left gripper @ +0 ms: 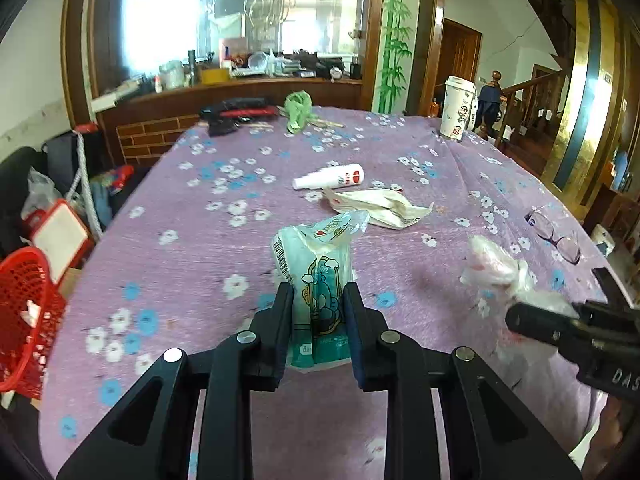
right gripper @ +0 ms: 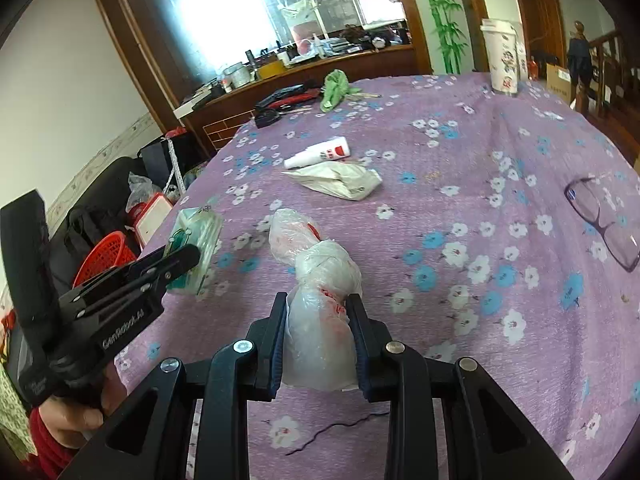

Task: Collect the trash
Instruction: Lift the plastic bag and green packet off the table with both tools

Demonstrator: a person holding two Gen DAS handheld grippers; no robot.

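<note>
My left gripper (left gripper: 318,292) is shut on a teal-and-white tissue packet (left gripper: 318,264), held up off the purple flowered tablecloth (left gripper: 200,248). From the right wrist view the same left gripper (right gripper: 188,258) shows at the left with the tissue packet (right gripper: 196,240) in it. My right gripper (right gripper: 318,304) is shut on a crumpled clear plastic bag (right gripper: 320,280) with red print. That plastic bag (left gripper: 500,268) and the right gripper (left gripper: 528,312) appear at the right edge of the left wrist view. A white crumpled wrapper (left gripper: 384,204) and a small white bottle (left gripper: 328,176) lie mid-table.
A red mesh basket (left gripper: 24,312) stands beside the table at the left, also seen as the basket (right gripper: 106,256). Eyeglasses (right gripper: 608,224) lie at the right. A paper cup (left gripper: 458,108), a green bag (left gripper: 298,110) and black-red tools (left gripper: 236,114) sit at the far edge.
</note>
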